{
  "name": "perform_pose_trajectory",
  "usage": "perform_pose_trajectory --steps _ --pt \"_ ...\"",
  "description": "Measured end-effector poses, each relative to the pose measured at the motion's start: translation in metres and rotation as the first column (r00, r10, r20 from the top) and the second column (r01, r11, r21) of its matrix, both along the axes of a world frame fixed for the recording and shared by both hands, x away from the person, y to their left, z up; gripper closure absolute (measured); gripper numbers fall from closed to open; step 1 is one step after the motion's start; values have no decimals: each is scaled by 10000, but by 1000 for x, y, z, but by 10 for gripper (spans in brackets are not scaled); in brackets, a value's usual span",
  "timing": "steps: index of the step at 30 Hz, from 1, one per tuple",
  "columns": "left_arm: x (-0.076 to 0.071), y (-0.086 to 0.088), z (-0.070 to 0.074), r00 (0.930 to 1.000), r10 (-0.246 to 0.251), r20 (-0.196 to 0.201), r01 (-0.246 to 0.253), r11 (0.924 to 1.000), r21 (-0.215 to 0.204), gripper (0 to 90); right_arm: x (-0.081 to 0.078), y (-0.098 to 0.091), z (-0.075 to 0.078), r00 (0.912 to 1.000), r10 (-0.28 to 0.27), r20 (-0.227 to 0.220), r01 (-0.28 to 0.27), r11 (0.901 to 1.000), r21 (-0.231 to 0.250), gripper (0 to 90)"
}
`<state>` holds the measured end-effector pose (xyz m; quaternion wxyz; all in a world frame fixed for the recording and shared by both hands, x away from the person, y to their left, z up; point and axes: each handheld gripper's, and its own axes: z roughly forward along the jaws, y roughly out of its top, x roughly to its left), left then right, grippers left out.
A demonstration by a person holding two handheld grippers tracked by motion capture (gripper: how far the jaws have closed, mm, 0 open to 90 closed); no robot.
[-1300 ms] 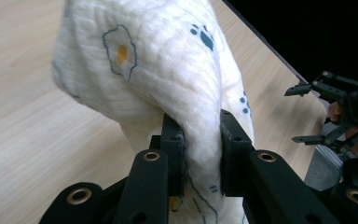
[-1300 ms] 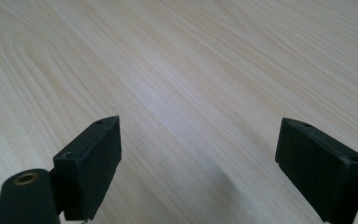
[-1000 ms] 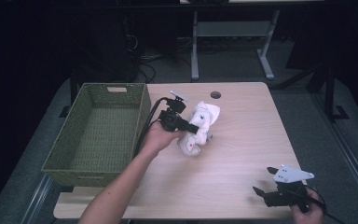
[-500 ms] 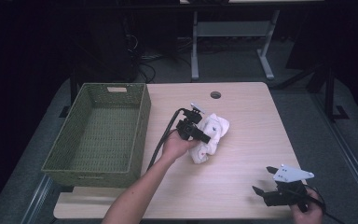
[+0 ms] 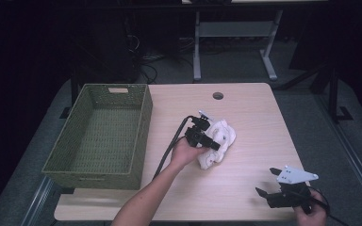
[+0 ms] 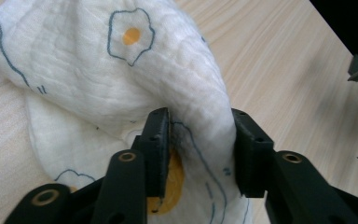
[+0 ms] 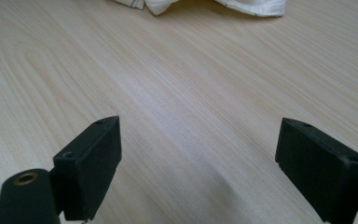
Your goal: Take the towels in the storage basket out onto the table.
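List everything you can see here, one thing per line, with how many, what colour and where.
cloth: one, white with fried-egg prints, crumpled at the middle of the table
basket: one, green woven, on the table's left side
table: one, light wood, with a round hole near its far edge
left gripper: one, black, jaws just been opening, a fold of the cloth between them
right gripper: one, black, jaws wide open over bare table at the near right corner
left hand: one, holding the left gripper
right hand: one, at the bottom right edge of the high view
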<state>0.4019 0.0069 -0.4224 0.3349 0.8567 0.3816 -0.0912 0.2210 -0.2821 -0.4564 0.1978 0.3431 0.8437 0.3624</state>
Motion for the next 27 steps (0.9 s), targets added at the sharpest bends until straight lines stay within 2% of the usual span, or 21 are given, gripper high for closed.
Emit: perform_pose_trajectory --steps 1,3,4,8,13,16,19,20,21,27 --pt "0 0 0 10000 0 0 0 10000 0 581 0 0 0 10000 0 0 0 10000 0 140" --pt "-1 2 2 9998 -167 -105 163 9992 -373 568 0 0 0 10000 -22 -41 22 10000 -16 140" --pt "-4 4 4 9994 -340 -24 339 9984 -462 535 1 0 0 10000 10 -20 -11 10000 -73 140" --pt "-9 5 5 9984 -504 251 511 9983 -265 513 0 1 -1 10000 14 -45 -15 10000 -63 140" --pt "-15 11 8 9982 -435 415 461 9969 -642 474 0 0 -1 10000 -24 -58 24 10000 -61 140" --pt "-18 15 11 9971 -433 625 470 9972 -588 440 1 -2 -2 10000 39 -3 -39 9999 -135 140" --pt "-19 17 13 9971 -404 647 450 9965 -711 440 1 -3 -2 10000 -18 -27 18 10000 -92 140" --pt "-19 20 14 9968 -547 589 600 9940 -917 470 1 -4 -2 10000 17 -39 -18 9999 -162 140" --pt "-19 20 14 9968 -547 589 600 9940 -917 483 0 -4 -3 10000 16 -32 -16 9998 -176 140" --pt "-18 21 14 9966 -449 693 512 9944 -927 433 -1 -8 -2 10000 -29 -16 28 9999 -120 140"
